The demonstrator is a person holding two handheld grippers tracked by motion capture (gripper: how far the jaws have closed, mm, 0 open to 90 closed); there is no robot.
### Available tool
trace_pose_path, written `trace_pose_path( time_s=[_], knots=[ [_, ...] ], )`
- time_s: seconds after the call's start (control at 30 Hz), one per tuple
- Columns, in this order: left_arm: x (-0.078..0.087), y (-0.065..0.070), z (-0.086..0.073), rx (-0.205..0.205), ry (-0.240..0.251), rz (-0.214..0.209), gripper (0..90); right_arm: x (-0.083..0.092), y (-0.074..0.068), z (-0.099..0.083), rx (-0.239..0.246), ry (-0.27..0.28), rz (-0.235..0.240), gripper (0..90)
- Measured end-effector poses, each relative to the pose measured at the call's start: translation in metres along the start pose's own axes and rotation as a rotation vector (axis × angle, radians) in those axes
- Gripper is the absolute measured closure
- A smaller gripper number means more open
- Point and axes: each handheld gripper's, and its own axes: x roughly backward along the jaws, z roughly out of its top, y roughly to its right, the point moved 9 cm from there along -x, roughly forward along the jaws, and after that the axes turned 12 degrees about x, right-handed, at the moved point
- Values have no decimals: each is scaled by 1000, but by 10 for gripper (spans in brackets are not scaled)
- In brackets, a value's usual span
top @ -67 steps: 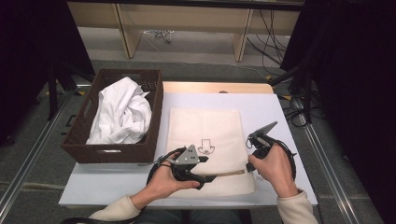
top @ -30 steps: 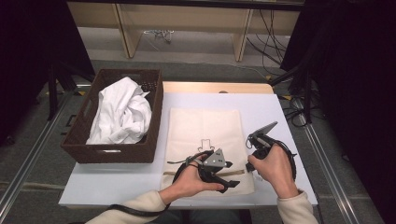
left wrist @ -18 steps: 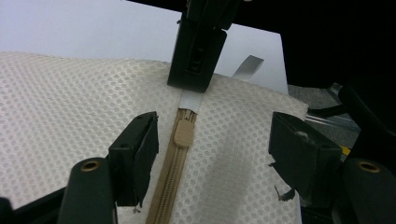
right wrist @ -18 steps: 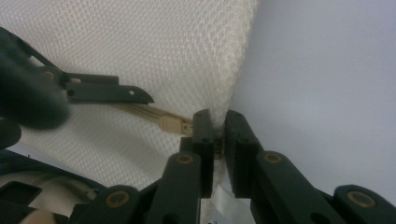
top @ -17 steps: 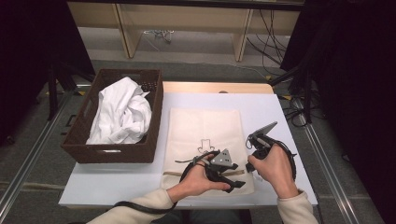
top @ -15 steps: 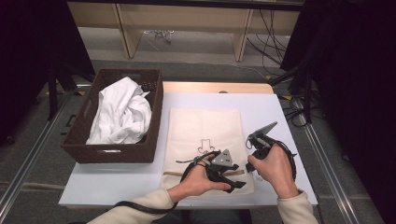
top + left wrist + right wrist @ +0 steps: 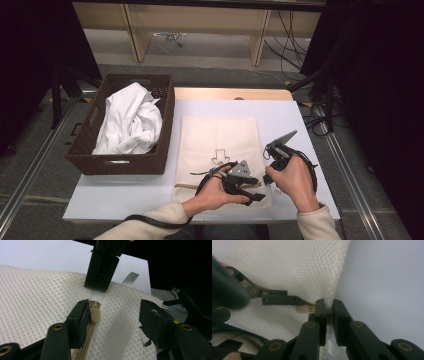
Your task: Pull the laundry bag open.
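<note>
my right gripper (image 7: 329, 312) is pinching the mesh bag (image 7: 218, 137) corner | my left gripper (image 7: 113, 315), jaws closing, is straddling the zipper pull (image 7: 95, 314), partly hidden | basket (image 7: 90, 155) is holding white cloth (image 7: 127, 120)

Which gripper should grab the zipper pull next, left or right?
Left. The left gripper has its jaws either side of the zipper pull, and they have just been closing without pinching it yet. The right gripper is shut on the mesh bag edge, holding it in place.
</note>
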Motion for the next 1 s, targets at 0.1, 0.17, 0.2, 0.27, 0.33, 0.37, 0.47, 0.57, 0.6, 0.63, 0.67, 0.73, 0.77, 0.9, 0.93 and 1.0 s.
trace_pose_path(
  time_s=[0.1,0.17,0.2,0.27,0.33,0.37,0.47,0.57,0.6,0.63,0.67,0.73,0.77,0.9,0.93,1.0],
  knots=[
    [-1,0,2,30,20,-3,477,0,1,0,7,0,0,844],
    [-1,-2,2,38,23,2,525,0,1,0,10,3,-2,844],
    [0,-3,2,25,16,5,540,1,0,-1,-3,-9,0,844],
    [-1,-1,2,44,16,-25,572,0,1,0,5,2,1,844],
    [-2,-1,2,41,27,-14,589,0,1,0,2,3,0,844],
    [-2,-1,2,43,27,-14,595,0,1,0,2,3,-1,844],
    [-2,-3,3,70,28,-2,619,0,1,0,8,0,-4,844],
    [-3,-6,3,70,29,-7,653,2,-3,-2,-14,-21,10,844],
    [-2,-8,2,92,15,20,678,2,-3,-2,-11,-18,9,844],
    [-2,-8,2,94,16,10,694,2,-2,-2,-9,-21,8,844],
    [-2,-7,1,116,9,0,706,0,1,0,35,5,3,844],
    [-2,-9,1,119,3,14,731,0,1,-1,28,2,0,844],
    [-4,-8,1,133,8,9,743,2,-2,-2,0,-19,9,844],
    [-3,-9,1,144,-6,27,771,2,-3,-2,-12,-25,7,844],
    [-3,-10,1,149,-6,34,774,2,-3,-2,-13,-26,5,844],
    [-4,-10,3,162,7,28,797,2,-3,-2,-12,-26,5,844]
  ],
)
